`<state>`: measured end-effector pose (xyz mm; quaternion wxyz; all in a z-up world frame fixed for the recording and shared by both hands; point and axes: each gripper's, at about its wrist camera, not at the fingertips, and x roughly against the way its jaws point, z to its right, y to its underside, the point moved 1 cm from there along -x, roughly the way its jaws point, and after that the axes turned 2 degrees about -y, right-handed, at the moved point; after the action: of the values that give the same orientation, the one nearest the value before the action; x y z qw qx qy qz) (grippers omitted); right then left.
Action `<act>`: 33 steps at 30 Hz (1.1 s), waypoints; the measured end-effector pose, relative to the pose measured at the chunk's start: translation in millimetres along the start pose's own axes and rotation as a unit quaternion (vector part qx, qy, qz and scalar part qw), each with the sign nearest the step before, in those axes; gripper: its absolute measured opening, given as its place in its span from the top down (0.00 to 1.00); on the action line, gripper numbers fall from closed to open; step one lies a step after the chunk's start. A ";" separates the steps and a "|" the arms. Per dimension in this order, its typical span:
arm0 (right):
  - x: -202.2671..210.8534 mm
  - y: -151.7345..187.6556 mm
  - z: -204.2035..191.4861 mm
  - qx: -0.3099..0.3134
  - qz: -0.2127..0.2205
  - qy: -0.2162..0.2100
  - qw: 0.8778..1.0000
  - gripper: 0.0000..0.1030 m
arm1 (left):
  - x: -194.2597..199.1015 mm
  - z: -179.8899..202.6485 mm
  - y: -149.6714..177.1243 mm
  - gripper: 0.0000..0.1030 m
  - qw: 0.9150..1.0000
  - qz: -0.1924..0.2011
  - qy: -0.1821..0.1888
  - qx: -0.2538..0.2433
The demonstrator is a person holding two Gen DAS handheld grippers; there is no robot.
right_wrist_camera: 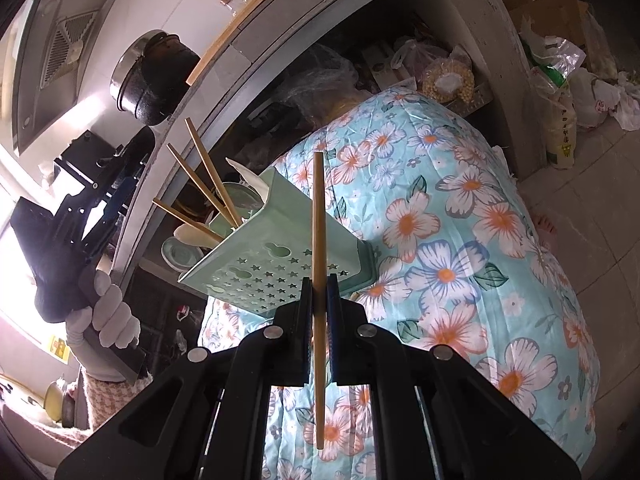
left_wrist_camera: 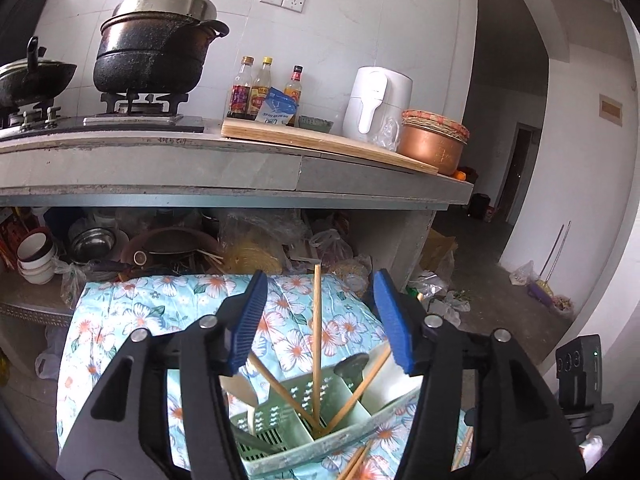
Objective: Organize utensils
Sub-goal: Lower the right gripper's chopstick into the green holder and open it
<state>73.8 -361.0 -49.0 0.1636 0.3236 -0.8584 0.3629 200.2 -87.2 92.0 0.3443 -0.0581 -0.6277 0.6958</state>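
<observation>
We see the left hand-held gripper (left_wrist_camera: 320,320) with its blue pads (left_wrist_camera: 394,320) standing well apart, nothing pressed between them — a chopstick (left_wrist_camera: 317,320) stands upright in the gap, touching neither pad. Below it the green holder (left_wrist_camera: 280,432) rests on the floral cloth (left_wrist_camera: 120,320); three chopsticks, a pale spoon (left_wrist_camera: 240,390) and a dark utensil stand in its compartments. The right hand-held gripper (right_wrist_camera: 319,292) is clamped on a single chopstick (right_wrist_camera: 318,220) — held near its middle, just beside the holder's perforated wall (right_wrist_camera: 264,276).
</observation>
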 end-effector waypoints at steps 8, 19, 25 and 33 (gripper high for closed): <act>5.3 3.0 -12.8 0.015 0.007 -0.003 1.000 0.93 | 23.5 -5.0 19.7 0.36 1.000 -0.013 0.013 0.006; 12.3 2.1 -33.5 0.041 0.019 -0.006 0.999 0.93 | 41.1 -9.3 49.5 0.29 0.999 -0.035 0.020 0.011; 18.6 -10.7 -55.6 0.072 0.034 -0.010 0.997 0.93 | 46.3 -13.1 56.5 0.28 0.999 -0.036 0.021 0.013; 34.2 -54.7 -110.7 0.137 0.078 -0.051 0.986 0.93 | 52.8 -24.1 67.1 0.28 0.999 -0.038 0.020 0.026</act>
<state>90.5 -324.0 72.6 0.0449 0.2932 -0.8303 0.4719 145.5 -36.3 44.3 0.3839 -0.0393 -0.6043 0.6970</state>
